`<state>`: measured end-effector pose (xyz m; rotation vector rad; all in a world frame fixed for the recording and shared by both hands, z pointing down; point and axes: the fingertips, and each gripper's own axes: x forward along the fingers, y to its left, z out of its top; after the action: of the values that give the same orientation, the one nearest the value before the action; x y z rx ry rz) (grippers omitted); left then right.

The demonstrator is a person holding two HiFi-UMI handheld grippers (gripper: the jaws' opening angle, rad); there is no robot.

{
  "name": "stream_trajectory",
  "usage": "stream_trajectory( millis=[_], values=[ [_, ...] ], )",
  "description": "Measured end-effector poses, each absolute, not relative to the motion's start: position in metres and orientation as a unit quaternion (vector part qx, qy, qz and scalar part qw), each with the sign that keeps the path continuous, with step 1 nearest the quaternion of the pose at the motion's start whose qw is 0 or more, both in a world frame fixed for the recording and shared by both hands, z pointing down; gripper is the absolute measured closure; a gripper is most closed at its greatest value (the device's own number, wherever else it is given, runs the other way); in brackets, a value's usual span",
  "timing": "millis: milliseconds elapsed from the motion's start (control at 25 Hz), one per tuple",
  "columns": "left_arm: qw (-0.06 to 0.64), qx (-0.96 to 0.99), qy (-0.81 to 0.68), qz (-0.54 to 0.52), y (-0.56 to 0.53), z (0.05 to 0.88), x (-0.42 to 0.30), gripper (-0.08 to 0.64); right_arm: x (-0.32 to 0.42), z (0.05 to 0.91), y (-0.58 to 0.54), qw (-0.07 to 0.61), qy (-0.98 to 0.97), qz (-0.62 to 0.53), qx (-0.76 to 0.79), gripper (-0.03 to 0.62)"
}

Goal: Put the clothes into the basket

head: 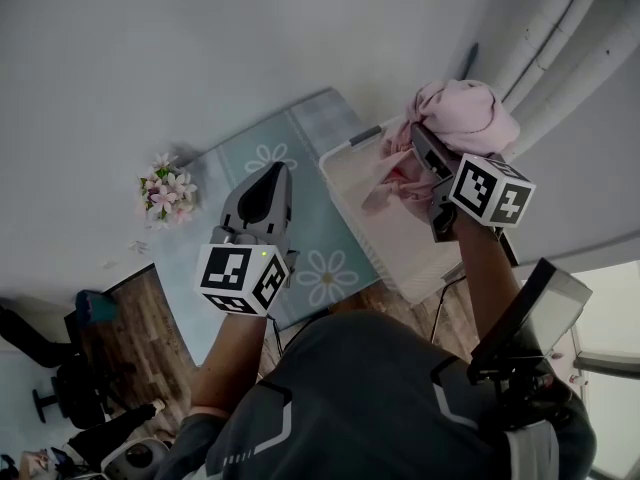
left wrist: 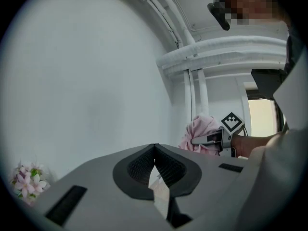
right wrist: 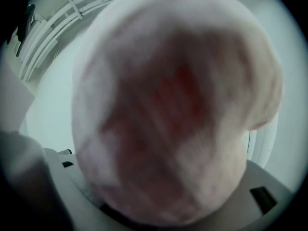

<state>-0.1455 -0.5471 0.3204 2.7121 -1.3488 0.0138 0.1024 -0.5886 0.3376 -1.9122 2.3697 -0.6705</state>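
**Count.** Two grippers, each with one marker cube. One cloth, one basket, one mat, one bunch of flowers. Several pipes run along the wall.

**Materials and shapes.**
- Cloth [head: 465, 108]: pink, soft, bunched into a rounded lump. One fold hangs lower, at its 7 o'clock.
- Basket [head: 400, 238]: white, rectangular, with smooth upright walls. It lies at 2 o'clock from the centre of the head view.
- Mat [head: 250, 158]: pale blue-green, flat, printed with white daisies. It lies under the basket's near side.
- Flowers [head: 165, 193]: small pink and white blooms, at 9 o'clock from the mat.
- Pipes [head: 560, 28]: white, round, parallel, at 1 o'clock.

**Left gripper** [head: 272, 180]. It is held on a bare forearm and points to 12 o'clock over the mat. The jaws are clenched together at the tips, with nothing between them. The inner pads are dark and ribbed.

**Right gripper** [head: 420, 143]. It is held on an outstretched forearm and points to about 10 o'clock. The jaws are clenched on the cloth, which fills nearly all of the right gripper view.

**Position of the cloth.** It is held in the air over the basket's far end. The hanging fold drops toward the basket's inside. Whether the fold touches the basket cannot be told.
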Motion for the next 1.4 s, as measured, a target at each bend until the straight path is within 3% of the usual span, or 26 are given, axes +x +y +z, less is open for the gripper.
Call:
stream_trajectory(
  millis=[560, 760, 1400],
  values=[
    [0.075, 0.877, -0.474, 0.018, -0.549, 0.344, -0.175, 0.551, 0.055, 0.492, -0.607, -0.024, 0.714, -0.411, -0.567, 0.272],
    [0.081, 0.872, -0.482, 0.024, -0.552, 0.35, -0.184, 0.551, 0.05, 0.536, -0.608, 0.006, 0.665, -0.511, -0.544, 0.272],
    [0.087, 0.848, -0.52, 0.046, -0.552, 0.363, -0.212, 0.55, 0.061, 0.642, -0.613, -0.01, 0.567, -0.614, -0.549, 0.272]
  ],
)
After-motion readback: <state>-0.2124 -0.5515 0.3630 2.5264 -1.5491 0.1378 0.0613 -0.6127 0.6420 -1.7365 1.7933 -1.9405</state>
